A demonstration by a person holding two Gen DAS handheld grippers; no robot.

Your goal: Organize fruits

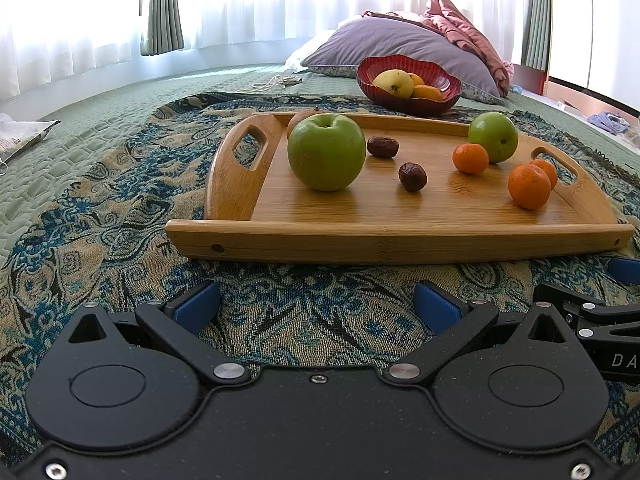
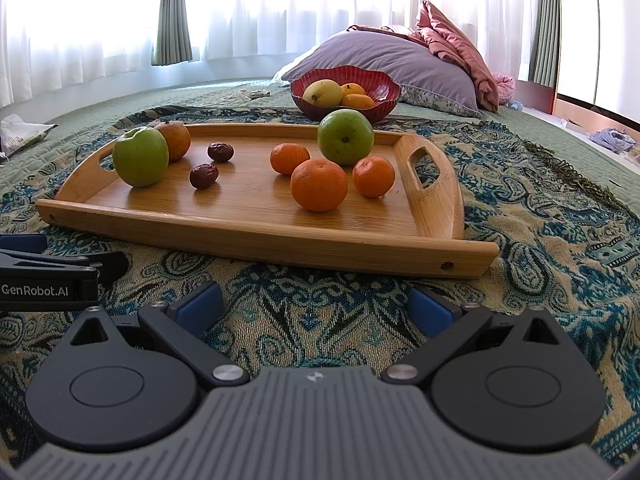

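My left hand-held gripper [image 1: 318, 300] is spread wide, its blue-padded fingers [image 1: 198, 300] well apart with nothing between them, hovering over the patterned woven blanket [image 1: 100, 208] just short of the near rail of the wooden tray [image 1: 400, 240]. My right hand-held gripper [image 2: 316, 304] is likewise fully spread and holds nothing; it sits beside the left unit, also near the tray's front rail. The tray is a shallow bamboo board with a raised rim and a cut-out handle at each end, and it rests flat on the blanket, which covers a quilted green bedspread [image 1: 80, 120]. On the tray, toward its left handle, stands a large smooth green apple [image 1: 326, 152] with a brownish-orange fruit [image 2: 174, 140] touching it from behind. Near the tray's middle lie two wrinkled dark red dates [image 1: 412, 177]. Toward the right handle stands a second green apple [image 1: 493, 136], with three dimpled tangerines [image 2: 319, 185] clustered in front of it. Beyond the tray's far rail sits a ribbed red bowl [image 1: 408, 80] with a wavy edge, holding a yellow fruit and orange fruits. A purple pillow [image 1: 400, 44] lies behind the bowl.
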